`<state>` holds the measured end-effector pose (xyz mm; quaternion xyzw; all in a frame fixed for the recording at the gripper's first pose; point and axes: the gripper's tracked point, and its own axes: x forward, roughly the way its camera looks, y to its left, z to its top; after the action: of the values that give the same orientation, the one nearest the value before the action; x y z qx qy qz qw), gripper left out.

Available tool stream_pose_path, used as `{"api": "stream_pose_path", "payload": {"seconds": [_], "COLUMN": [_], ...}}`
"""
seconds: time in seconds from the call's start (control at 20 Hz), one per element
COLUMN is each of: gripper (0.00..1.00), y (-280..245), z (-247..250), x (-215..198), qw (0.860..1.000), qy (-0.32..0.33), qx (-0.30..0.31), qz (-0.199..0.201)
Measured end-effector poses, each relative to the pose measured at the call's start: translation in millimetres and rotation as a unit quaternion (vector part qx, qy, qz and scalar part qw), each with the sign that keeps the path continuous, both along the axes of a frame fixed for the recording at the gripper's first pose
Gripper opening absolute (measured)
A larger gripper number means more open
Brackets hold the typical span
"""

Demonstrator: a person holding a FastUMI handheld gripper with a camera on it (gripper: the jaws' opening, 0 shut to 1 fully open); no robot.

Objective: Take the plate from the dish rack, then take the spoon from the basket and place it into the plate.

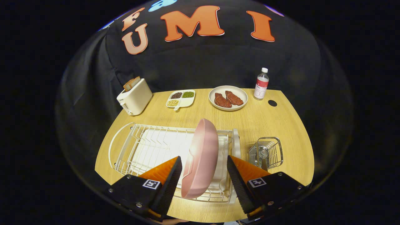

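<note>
Black cloth hangs behind a pale wooden table (275,125). Between the gripper's (204,175) spread fingers stands a pink plate (201,159) on edge in the white wire dish rack (147,147); the jaws are released, with gaps on both sides of the plate. Just beyond the right finger sits a small wire basket (267,151) with the spoon (263,153) inside. Farther beyond are a toaster (135,97) holding bread, a divided dish of beans (181,98), a plate of meat (228,97) and a bottle (261,83).
</note>
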<state>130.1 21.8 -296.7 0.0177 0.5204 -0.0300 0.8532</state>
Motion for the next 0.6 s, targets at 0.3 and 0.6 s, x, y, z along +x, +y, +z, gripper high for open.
{"api": "stream_pose_path", "payload": {"seconds": [0.3, 0.6], "gripper": [0.76, 0.75], "y": [5.8, 14.1], "z": [-27.4, -54.2], "x": [3.1, -0.3], "qw": [0.999, 0.998], "qy": [0.036, 0.058], "qx": [0.0, -0.015], "qz": [-0.006, 0.004]}}
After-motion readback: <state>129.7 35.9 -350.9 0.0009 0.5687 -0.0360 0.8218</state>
